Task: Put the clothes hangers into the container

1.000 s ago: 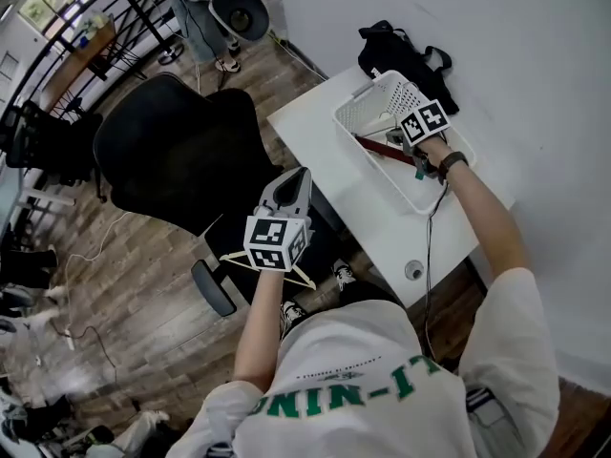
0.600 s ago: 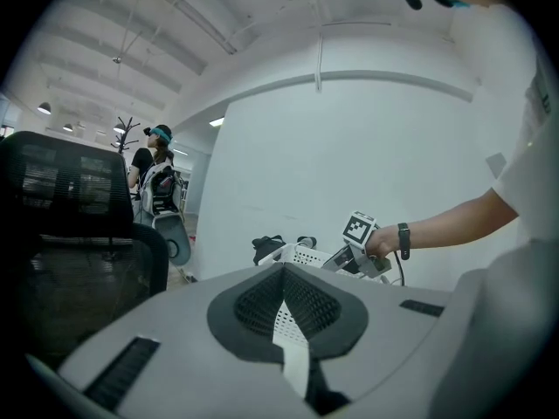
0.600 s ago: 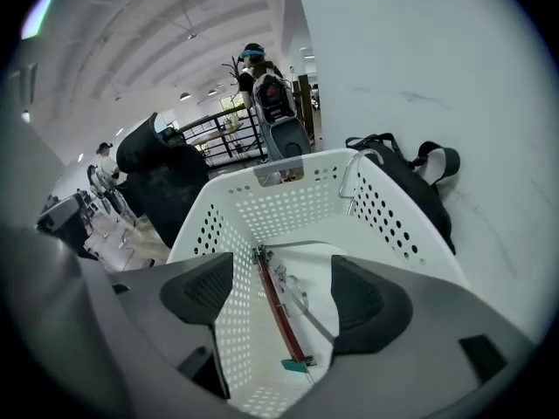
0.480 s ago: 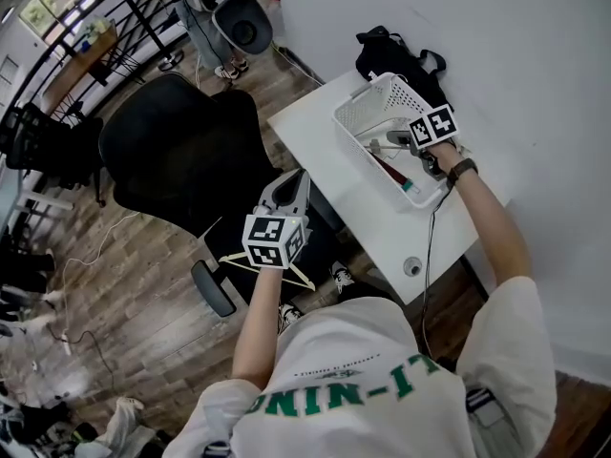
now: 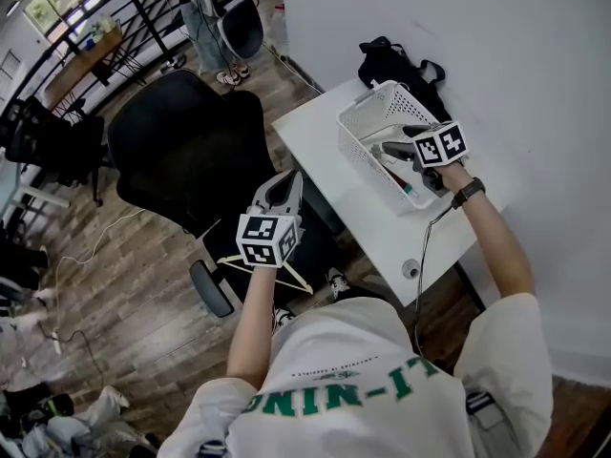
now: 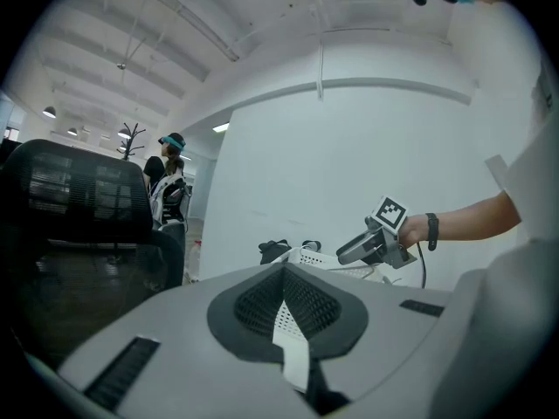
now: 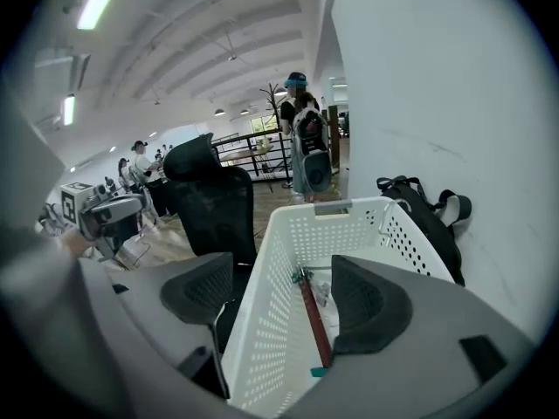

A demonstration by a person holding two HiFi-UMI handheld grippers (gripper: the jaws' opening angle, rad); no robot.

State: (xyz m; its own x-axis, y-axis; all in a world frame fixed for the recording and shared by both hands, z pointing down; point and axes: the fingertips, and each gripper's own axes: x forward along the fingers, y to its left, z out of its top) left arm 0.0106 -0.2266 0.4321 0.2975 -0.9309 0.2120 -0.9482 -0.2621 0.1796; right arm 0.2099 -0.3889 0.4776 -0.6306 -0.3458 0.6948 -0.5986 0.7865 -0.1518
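Right gripper [image 5: 389,141] spread wide, empty, over container [image 5: 358,113]; left gripper [image 5: 285,183] pinched closed. 1 red hanger [image 7: 313,317] — light, stiff, I judge; I'd grip mid-bar.

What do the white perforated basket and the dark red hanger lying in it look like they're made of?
White perforated basket: likely moulded plastic, matte, given its even rows of holes. Dark red hanger: smooth straight bar, wood or plastic; unclear.

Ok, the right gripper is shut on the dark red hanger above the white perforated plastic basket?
No: the right gripper has just been opening, jaws apart, empty; the dark red hanger lies in the basket below. Right gripper view shows it.
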